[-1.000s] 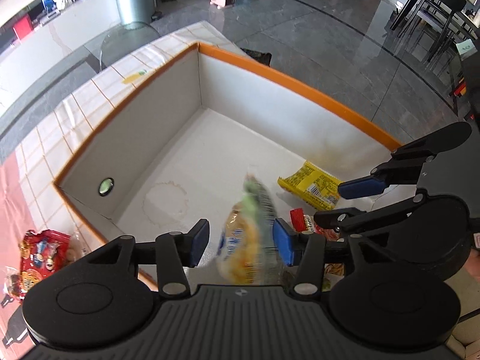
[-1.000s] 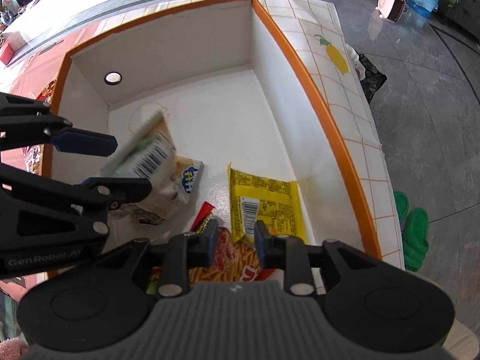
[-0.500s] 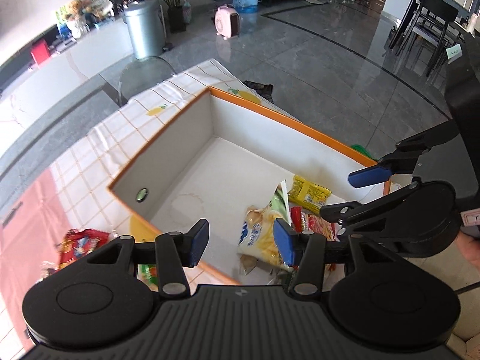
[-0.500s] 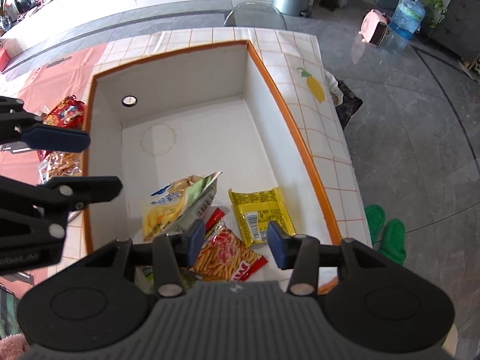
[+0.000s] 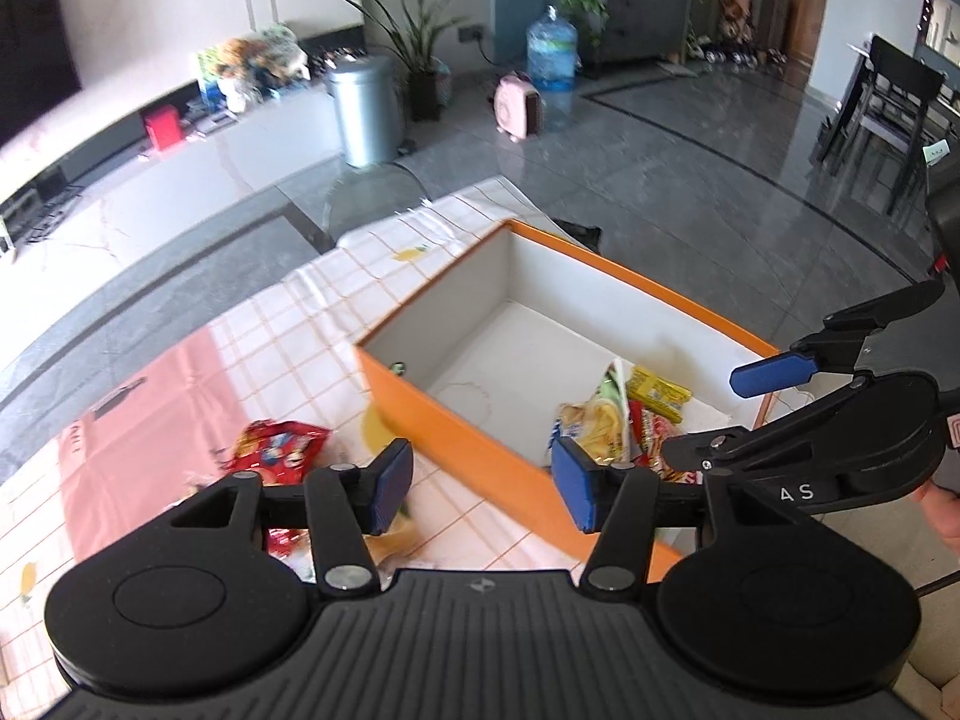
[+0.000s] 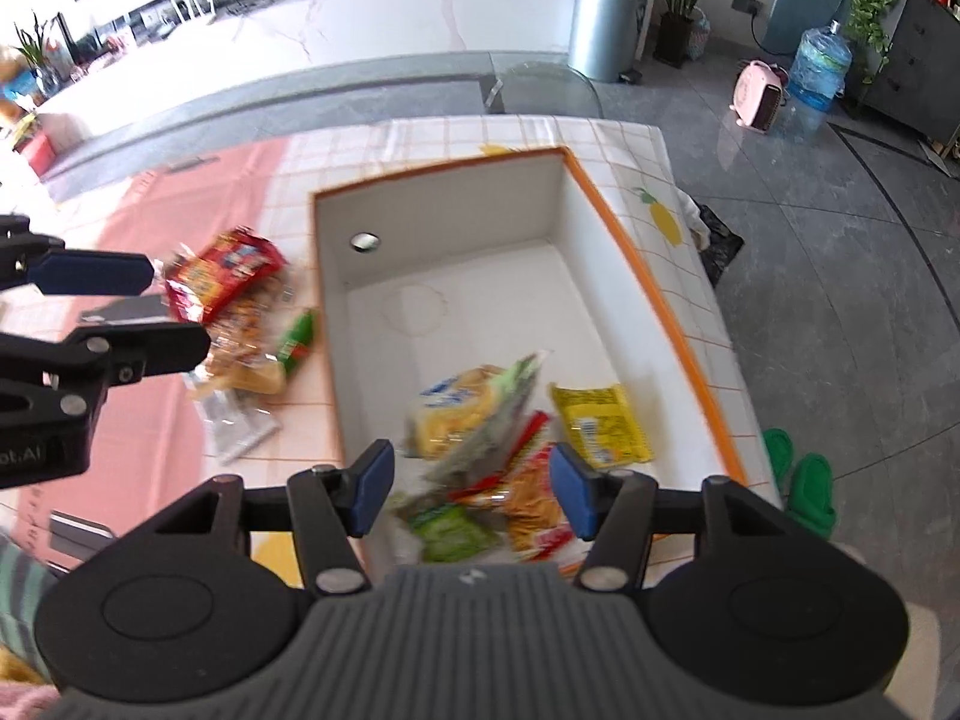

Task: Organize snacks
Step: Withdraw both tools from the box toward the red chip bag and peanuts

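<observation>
An orange-rimmed white box [image 6: 630, 252] [image 5: 456, 420] stands on the table. Inside its near end lie a pale chip bag [image 6: 456, 414] [image 5: 591, 420], a yellow packet [image 6: 600, 426] [image 5: 657, 393], a red snack bag [image 6: 537, 504] and a green packet [image 6: 450, 534]. Left of the box lie a red bag [image 6: 222, 273] [image 5: 279, 444] and several more snacks [image 6: 258, 354]. My left gripper [image 5: 483, 483] is open and empty, high above the box's near left wall. My right gripper [image 6: 471, 489] is open and empty above the box's near end.
The table has a checked cloth [image 6: 516, 132] and a pink mat [image 5: 138, 414]. Its right edge drops to a grey floor with green slippers [image 6: 804, 480]. A metal bin [image 5: 366, 111], a water bottle [image 5: 552, 60] and a glass chair [image 6: 540, 87] stand beyond.
The chip bag left my left gripper and now lies in the box. Both grippers have risen and pulled back from the box, and the right one has opened wider.
</observation>
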